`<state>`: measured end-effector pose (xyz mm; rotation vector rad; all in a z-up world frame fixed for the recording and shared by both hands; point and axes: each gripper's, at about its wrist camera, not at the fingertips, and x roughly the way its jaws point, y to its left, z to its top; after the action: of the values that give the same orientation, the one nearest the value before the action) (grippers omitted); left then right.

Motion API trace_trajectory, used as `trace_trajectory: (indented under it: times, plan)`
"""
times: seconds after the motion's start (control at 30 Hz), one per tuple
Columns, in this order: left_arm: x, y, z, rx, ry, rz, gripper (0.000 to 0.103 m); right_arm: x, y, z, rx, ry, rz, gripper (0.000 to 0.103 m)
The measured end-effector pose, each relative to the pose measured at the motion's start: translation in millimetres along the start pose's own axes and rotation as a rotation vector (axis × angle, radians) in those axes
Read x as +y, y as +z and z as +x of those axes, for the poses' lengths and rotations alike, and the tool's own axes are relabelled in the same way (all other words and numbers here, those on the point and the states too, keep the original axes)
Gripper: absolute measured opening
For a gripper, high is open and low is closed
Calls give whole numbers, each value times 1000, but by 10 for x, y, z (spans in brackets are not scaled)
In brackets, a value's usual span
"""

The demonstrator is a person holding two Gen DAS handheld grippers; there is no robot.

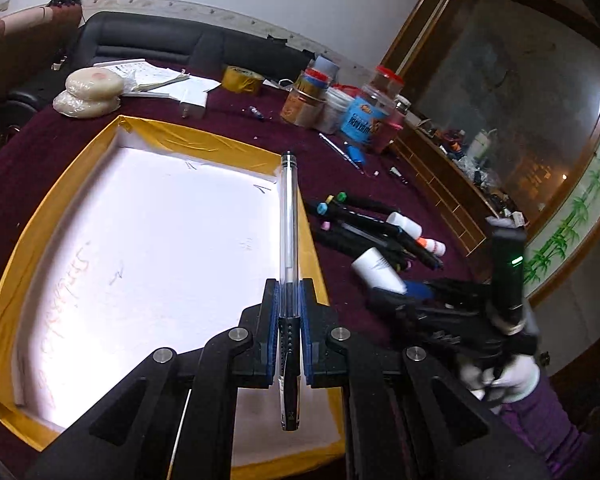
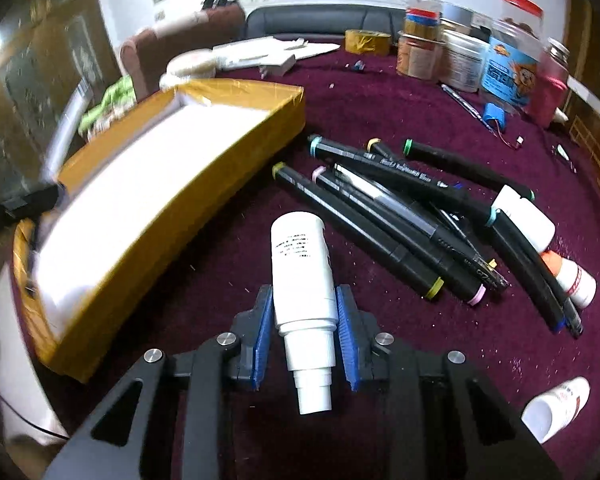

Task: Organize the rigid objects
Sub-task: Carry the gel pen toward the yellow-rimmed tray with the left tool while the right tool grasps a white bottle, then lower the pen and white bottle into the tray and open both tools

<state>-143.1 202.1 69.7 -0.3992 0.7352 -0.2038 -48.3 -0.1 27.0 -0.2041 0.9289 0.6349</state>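
Observation:
My left gripper point(image 1: 289, 292) is shut on a clear ballpoint pen point(image 1: 289, 216), which points forward over the right rim of a yellow-taped box point(image 1: 204, 140) with a white inside. In the right wrist view my right gripper point(image 2: 305, 304) has its blue pads against both sides of a white bottle point(image 2: 300, 252), cap toward the camera, above the maroon cloth. The left wrist view shows that bottle point(image 1: 374, 266) in the right gripper point(image 1: 396, 296). A pile of black markers point(image 2: 400, 216) lies to the right of the box point(image 2: 172, 208).
Three more small white bottles point(image 2: 528, 216) point(image 2: 576, 280) point(image 2: 556, 408) lie around the markers. Jars point(image 1: 364, 116), a yellow tape roll point(image 1: 242, 79), a white charger point(image 1: 194, 100) and papers crowd the table's far side. A white-gloved hand point(image 1: 504, 376) holds the right gripper.

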Motion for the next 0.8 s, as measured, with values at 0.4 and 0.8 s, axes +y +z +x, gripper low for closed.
trace_trajectory:
  times: [0.4, 0.8]
  plan:
    - [162, 343, 336, 56, 50, 26, 7, 263, 800, 45, -32, 244, 191, 27]
    - [594, 674, 1107, 149, 95, -96, 14, 332, 1248, 747, 34, 191, 301, 28]
